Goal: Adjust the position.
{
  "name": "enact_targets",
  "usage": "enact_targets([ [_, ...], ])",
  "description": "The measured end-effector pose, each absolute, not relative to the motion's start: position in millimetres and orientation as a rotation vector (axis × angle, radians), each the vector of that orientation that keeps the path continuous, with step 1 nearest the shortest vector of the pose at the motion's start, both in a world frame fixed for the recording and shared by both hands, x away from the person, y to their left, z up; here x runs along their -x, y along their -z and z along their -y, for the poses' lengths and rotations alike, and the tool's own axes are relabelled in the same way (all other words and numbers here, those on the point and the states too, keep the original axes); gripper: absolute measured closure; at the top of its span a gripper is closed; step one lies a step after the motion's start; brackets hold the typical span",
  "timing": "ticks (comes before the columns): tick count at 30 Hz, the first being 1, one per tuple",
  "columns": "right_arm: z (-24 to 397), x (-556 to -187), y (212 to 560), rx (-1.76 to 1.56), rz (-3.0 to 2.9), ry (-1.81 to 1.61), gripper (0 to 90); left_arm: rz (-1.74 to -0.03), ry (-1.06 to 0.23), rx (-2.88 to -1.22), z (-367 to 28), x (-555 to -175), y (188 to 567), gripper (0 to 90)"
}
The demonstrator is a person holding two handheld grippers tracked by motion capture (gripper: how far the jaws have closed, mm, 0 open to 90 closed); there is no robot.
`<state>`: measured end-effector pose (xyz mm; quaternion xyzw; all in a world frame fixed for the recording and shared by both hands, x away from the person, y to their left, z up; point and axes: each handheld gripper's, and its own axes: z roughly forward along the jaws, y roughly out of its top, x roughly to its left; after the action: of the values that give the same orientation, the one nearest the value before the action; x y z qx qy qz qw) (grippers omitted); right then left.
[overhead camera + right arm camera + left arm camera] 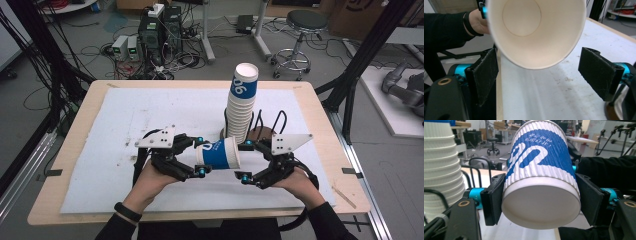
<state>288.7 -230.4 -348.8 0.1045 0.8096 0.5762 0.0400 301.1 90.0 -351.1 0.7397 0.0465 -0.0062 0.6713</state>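
A blue-and-white ribbed paper cup [219, 154] lies on its side above the white mat, held between the two hands. My left gripper [201, 156] is shut on its base end. In the left gripper view the pads [495, 197] press both sides of the cup [541, 167] just above its white bottom. My right gripper [245, 161] stands open at the cup's mouth. In the right gripper view the open mouth of the cup [536, 30] sits above and between the pads [599, 72], which are apart from it. A tall stack of cups [241, 107] leans just behind.
The white mat [150, 120] covers most of the wooden table [70, 150]. A black wire rack [272, 122] stands beside the stack's foot. The stack [441, 170] is close on the left in the left gripper view. A stool [300, 30] and cables are on the floor beyond.
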Motion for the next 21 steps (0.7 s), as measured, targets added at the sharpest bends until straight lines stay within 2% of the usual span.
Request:
enact_targets([
  [7, 224.9, -287.2, 348.3, -0.327, -2.470, -1.893, 17.1, -0.077, 0.033, -1.683, -80.4, -298.7, 354.9, 29.1],
  [12, 226.6, -287.1, 347.7, -0.290, -2.472, -1.877, 20.7, -0.084, 0.050, -1.723, -77.8, -299.1, 356.5, 29.2],
  [21, 221.8, -282.4, 344.9, -0.178, -2.539, -1.636, 23.0, -0.088, -0.026, -1.968, -66.1, -291.5, 348.4, 23.6],
])
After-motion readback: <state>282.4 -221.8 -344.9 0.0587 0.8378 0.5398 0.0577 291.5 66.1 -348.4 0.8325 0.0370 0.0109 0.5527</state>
